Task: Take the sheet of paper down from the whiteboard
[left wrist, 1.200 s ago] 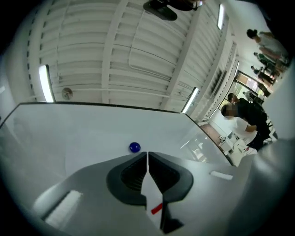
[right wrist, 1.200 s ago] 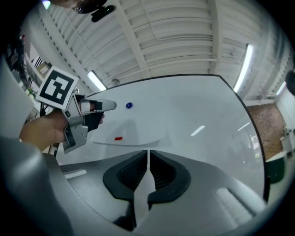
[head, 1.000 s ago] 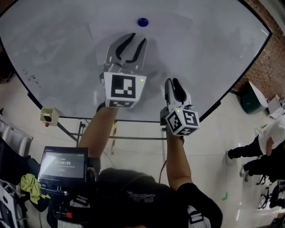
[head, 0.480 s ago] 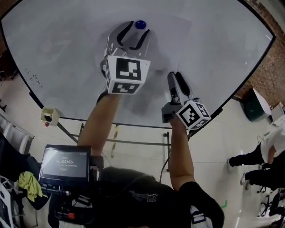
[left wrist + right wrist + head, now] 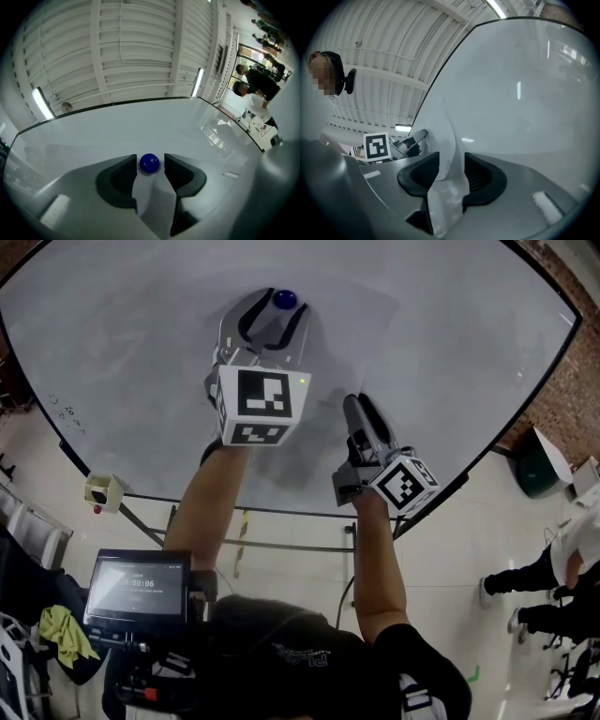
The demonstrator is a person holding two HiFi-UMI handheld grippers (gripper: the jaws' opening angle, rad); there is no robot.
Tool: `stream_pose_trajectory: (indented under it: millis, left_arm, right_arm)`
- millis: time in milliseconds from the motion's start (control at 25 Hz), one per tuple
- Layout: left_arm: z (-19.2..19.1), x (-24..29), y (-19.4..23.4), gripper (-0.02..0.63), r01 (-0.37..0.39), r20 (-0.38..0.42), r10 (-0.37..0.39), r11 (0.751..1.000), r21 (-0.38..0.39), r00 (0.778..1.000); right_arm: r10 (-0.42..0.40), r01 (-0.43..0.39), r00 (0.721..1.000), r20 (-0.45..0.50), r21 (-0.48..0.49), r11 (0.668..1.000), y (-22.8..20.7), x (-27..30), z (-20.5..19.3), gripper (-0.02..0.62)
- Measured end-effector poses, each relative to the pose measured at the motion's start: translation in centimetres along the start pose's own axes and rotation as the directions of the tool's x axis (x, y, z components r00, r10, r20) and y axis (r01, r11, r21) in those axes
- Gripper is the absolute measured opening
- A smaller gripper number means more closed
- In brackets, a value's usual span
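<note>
A white sheet of paper [image 5: 349, 345] hangs flat on the whiteboard [image 5: 112, 324], pinned at its top by a round blue magnet [image 5: 284, 299]. My left gripper [image 5: 279, 311] reaches up to that magnet [image 5: 149, 163], which sits between its fingertips with thin gaps on both sides; its jaws are closing. My right gripper [image 5: 357, 410] is lower and to the right, turned on edge. In the right gripper view the sheet's edge [image 5: 446, 133] passes between the jaws of the right gripper [image 5: 452, 165] without being pinched; those jaws are opening.
The whiteboard stands on a metal frame with a small box [image 5: 101, 488] at its lower left corner. A tablet screen [image 5: 136, 585] sits at my left hip. A dark green bin [image 5: 532, 452] and seated people [image 5: 548, 568] are off to the right.
Both grippers rose up the board and their jaws opened wider. The left one reached the blue magnet and now straddles it. The right one rolled onto its side.
</note>
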State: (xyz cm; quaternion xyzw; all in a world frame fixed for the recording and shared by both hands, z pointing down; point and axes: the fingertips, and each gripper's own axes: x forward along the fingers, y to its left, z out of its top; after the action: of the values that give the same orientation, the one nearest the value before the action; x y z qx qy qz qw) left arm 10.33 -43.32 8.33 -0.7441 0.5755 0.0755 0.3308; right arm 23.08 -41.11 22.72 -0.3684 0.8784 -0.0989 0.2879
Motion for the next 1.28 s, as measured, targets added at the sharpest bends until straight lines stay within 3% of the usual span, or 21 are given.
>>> stream_pose_trajectory:
  millis: [280,560,920,1080,1280]
  left_arm:
    - [0.5,-0.1,0.4,0.162,-0.023,0.013,0.023,1.0,0.011,1.0]
    - [0.3,-0.1,0.3,0.126,-0.027,0.015,0.027,1.0,0.011,1.0]
    - [-0.1,-0.3,0.4,0.123,-0.002,0.022,0.003,0.999,-0.047,1.0]
    - [0.1,-0.9,0.1,0.123,0.011,0.039,-0.008,0.998,-0.058,0.999]
    - [-1.6,-2.1,-0.4,0.123,0.027,0.016,-0.025,0.996,-0.085,1.0]
  right_arm:
    - [0.05,-0.049,0.998,-0.037,0.025,0.999,1.7,2.4,-0.6,0.161]
    - [0.047,-0.047,0.999,-0.007,0.028,0.998,1.7,2.7,-0.2,0.02]
    - [0.086,-0.087,0.996,0.018,0.041,0.995,2.3,2.2,0.0,0.012]
    - [0.097,-0.097,0.994,0.044,0.0,0.995,2.8,1.7,1.0,0.012]
    - [0.033,-0.032,0.998,0.055,-0.021,0.999,1.3,-0.2,0.8,0.012]
